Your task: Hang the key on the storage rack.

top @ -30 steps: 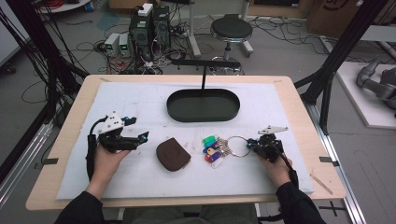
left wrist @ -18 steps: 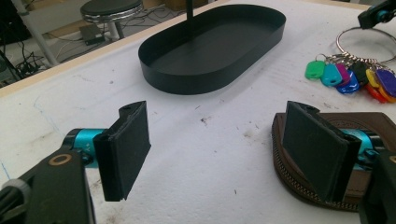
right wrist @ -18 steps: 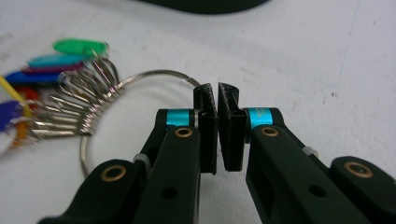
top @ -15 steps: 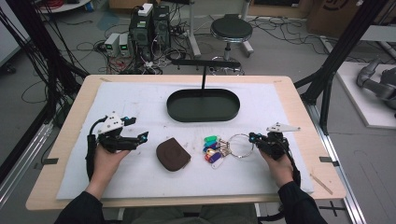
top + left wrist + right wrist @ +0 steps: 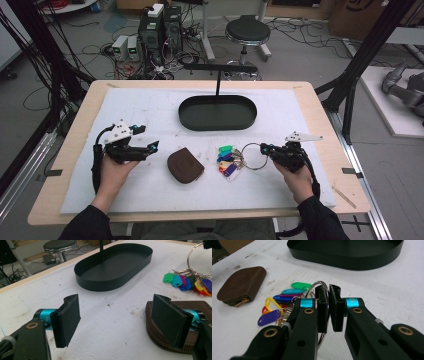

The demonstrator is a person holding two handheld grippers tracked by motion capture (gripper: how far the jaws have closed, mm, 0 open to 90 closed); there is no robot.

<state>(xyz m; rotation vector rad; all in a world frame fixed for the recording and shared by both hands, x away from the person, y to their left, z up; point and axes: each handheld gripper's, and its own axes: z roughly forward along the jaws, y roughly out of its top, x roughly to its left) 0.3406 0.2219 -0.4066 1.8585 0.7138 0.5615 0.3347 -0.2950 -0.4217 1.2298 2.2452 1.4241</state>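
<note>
The right gripper (image 5: 328, 308) has its jaws closed on the wire of the key ring (image 5: 322, 293). The ring stands nearly on edge between the pads, part of its arc rising above them and the rest dropping below. The coloured key tags (image 5: 279, 305) hang from the ring off to the left of these jaws and lie fanned on the white mat (image 5: 150, 107) that covers the desk (image 5: 75, 145). In the high view the same gripper (image 5: 267, 150) sits at the near right edge of the ring (image 5: 254, 156), with the tags (image 5: 227, 160) trailing away from it.

The left gripper (image 5: 115, 320) has its jaws wide open with nothing between the pads, only bare mat. The brown zip pouch (image 5: 175, 340) lies just beside and partly under its right jaw; whether it touches I cannot tell.

Straight ahead of both pairs of jaws, well apart from them, stands the black oval tray (image 5: 190, 117) with its upright post and crossbar, and nothing lies in it.

As I judge it, the ring is grasped but its tags are not yet off the mat, so the lift and the carry to the tray or its bar remain. The pouch looks untouched and is probably the left gripper's job.
</note>
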